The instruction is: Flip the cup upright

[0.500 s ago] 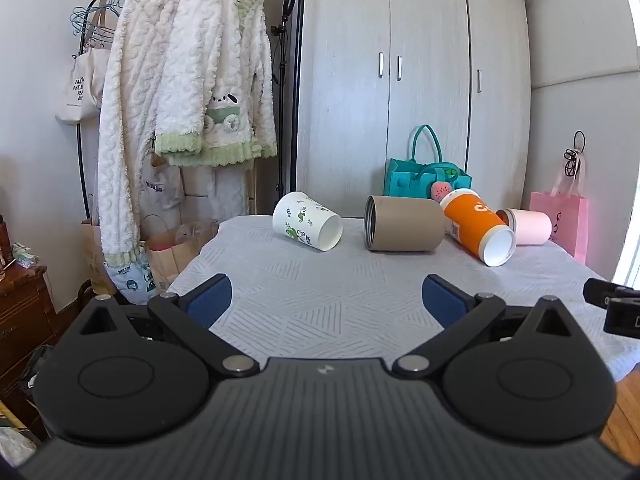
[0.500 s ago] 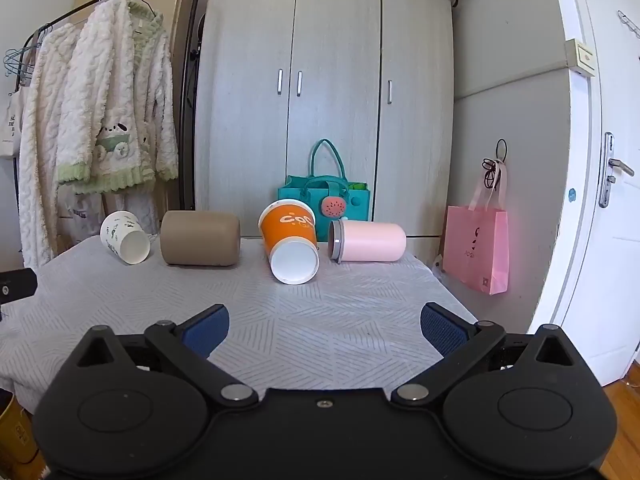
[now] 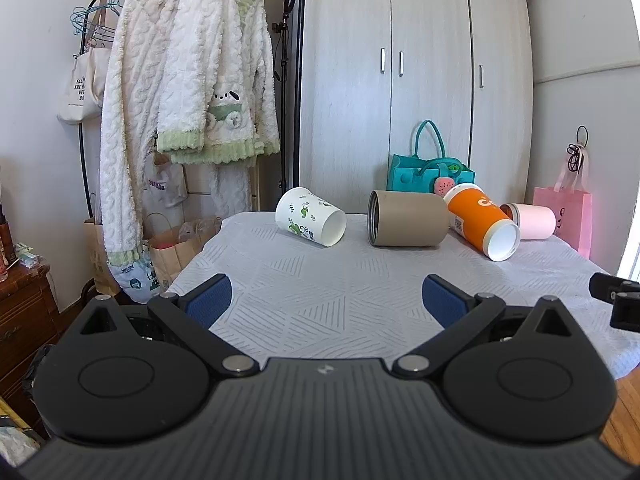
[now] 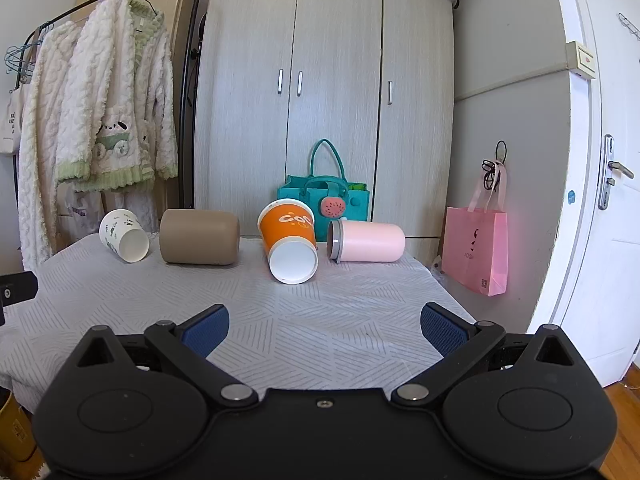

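- Left wrist view: four cups are seen lying on their sides in a row at the far end of the table [image 3: 360,292], none yet set upright.
- From left to right are found a white leaf-print cup [image 3: 310,216], a tan cup [image 3: 408,219], an orange cup [image 3: 480,222] and a pink cup [image 3: 534,221].
- The left gripper [image 3: 326,300] is held near the table's front edge with its jaws spread wide and nothing between them; the right gripper [image 4: 325,326] is likewise parted and empty.
- The leaf-print cup is judged the natural first target for the left side, its mouth facing near and right.
- A grasp across the cup wall near mid-height is advised, with light pressure, since paper could be crushed.
- The rotation should be finished with the base flat on the cloth before release, clear of the tan cup.
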A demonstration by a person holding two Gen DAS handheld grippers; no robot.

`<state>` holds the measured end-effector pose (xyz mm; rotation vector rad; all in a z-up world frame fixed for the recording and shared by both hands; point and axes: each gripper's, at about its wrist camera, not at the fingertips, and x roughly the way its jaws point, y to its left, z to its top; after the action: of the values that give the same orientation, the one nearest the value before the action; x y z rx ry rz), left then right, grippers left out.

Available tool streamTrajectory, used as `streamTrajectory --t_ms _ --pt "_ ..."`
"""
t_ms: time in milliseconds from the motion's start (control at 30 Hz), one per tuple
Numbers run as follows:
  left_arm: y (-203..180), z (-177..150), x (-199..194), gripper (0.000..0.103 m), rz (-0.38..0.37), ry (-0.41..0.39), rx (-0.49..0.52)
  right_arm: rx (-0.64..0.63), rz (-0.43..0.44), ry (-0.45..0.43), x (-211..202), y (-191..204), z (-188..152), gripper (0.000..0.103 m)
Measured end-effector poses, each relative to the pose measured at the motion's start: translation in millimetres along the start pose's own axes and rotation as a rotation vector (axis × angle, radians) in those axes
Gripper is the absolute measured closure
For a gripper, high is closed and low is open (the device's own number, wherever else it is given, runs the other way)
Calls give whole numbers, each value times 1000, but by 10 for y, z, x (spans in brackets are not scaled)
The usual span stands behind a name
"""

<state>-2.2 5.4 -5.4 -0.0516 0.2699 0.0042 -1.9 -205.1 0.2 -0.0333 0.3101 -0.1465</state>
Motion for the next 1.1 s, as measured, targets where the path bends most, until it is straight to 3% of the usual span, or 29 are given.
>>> streamTrajectory --t_ms 733,1000,1100 --pt "0 -37 18 0 6 12 8 -11 0 7 38 -14 -10 0" --pt "8 27 107 0 23 155 51 -40 10 7 40 -32 16 0" --pt "-26 129 128 0 2 144 94 -82 52 -12 -10 -121 133 0"
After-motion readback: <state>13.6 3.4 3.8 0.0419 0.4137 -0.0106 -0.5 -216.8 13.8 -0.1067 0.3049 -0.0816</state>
